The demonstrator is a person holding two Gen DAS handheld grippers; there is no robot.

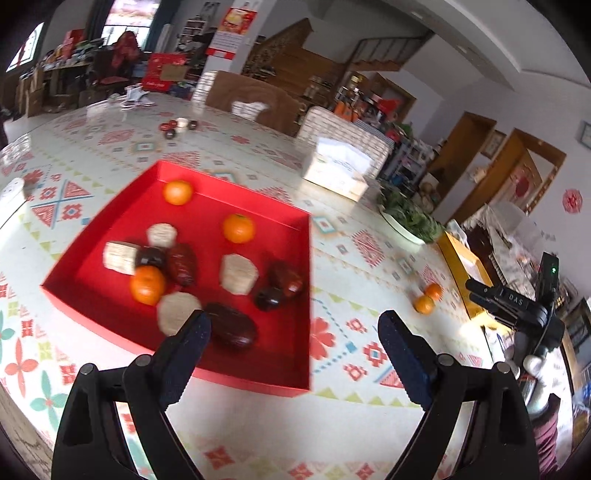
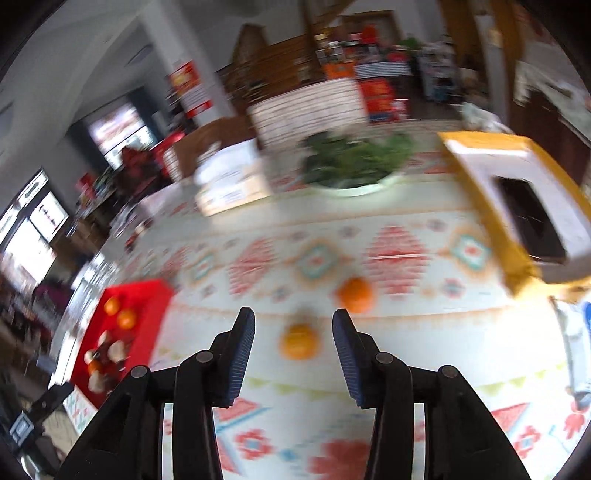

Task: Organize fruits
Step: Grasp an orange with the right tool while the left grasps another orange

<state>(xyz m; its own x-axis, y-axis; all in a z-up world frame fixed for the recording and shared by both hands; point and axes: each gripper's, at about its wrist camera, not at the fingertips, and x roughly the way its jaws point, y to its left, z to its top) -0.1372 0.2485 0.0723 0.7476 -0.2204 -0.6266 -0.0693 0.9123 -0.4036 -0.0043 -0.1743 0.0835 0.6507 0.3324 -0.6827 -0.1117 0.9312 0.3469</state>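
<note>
Left gripper (image 1: 293,332) gapes wide and empty over the shallow red cardboard tray (image 1: 236,376); right gripper (image 2: 293,341), partly open, frames a round glossy tangerine (image 2: 298,341) without touching

landmark: patterned table (image 1: 240,147) | left of it: bright windows (image 1: 26,48) over cluttered boxes | behind it: white pillar with a red poster (image 1: 231,26), brown chair back (image 1: 243,94), wooden staircase (image 1: 373,59) | right of it: wooden door frames (image 1: 476,147), white walls | light: daylight, glare on the tabletop
</note>
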